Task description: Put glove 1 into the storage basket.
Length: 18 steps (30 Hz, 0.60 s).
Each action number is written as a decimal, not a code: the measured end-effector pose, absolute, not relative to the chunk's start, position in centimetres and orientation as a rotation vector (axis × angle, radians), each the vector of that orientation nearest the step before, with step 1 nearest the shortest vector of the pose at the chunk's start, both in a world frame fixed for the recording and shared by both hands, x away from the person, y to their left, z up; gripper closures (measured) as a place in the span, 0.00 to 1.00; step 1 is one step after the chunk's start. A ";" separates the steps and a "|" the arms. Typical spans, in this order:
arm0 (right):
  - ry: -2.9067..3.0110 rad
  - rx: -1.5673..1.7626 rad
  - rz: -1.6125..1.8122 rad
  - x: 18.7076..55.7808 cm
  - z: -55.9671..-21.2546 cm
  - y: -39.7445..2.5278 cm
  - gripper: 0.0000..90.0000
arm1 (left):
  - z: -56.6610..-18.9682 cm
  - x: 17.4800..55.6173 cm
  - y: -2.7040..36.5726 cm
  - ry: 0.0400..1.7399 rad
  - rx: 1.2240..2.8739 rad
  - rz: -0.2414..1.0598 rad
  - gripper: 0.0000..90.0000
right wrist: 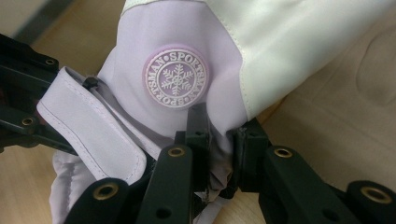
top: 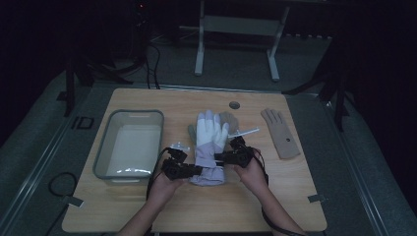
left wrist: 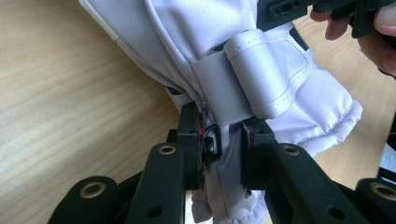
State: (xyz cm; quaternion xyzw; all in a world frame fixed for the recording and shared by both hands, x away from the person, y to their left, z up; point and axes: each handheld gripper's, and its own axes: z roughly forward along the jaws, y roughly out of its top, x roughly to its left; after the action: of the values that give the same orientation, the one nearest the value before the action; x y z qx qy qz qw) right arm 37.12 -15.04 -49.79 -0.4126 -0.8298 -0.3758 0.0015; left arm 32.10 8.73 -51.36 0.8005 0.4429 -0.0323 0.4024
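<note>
A white and lilac ski glove (top: 209,145) lies in the middle of the wooden table (top: 147,206), fingers pointing away from me. My left gripper (top: 196,170) pinches the cuff from the left; in the left gripper view its jaws are shut on the lilac fabric (left wrist: 223,149) beside the wrist strap (left wrist: 254,77). My right gripper (top: 220,157) grips the glove from the right; its own view shows the jaws closed on a fold of the glove (right wrist: 218,140) just below a round snowflake badge (right wrist: 175,77).
A clear plastic bin (top: 129,145) stands to the left of the glove. A tan knit glove (top: 280,132) lies at the right, and another tan glove (top: 229,120) peeks out from behind the ski glove. A small round hole (top: 234,105) marks the table's far side.
</note>
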 end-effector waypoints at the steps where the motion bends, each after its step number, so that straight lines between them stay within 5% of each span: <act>1: -2.610 -1.293 -1.182 37.1 -49.5 -14.9 0.88 | -51.1 32.1 8.8 1.114 2.027 -0.078 0.83; 18: -2.631 -1.226 -1.271 37.8 -45.3 -11.4 0.88 | -46.4 33.0 12.8 1.089 2.065 -0.026 0.83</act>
State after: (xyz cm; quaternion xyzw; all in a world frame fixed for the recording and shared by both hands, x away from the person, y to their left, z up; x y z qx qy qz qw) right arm 37.79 -11.39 -45.34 -0.3869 -0.8303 -0.4010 -0.0133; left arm 33.00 12.78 -46.35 0.8135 0.4290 -0.0102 0.3925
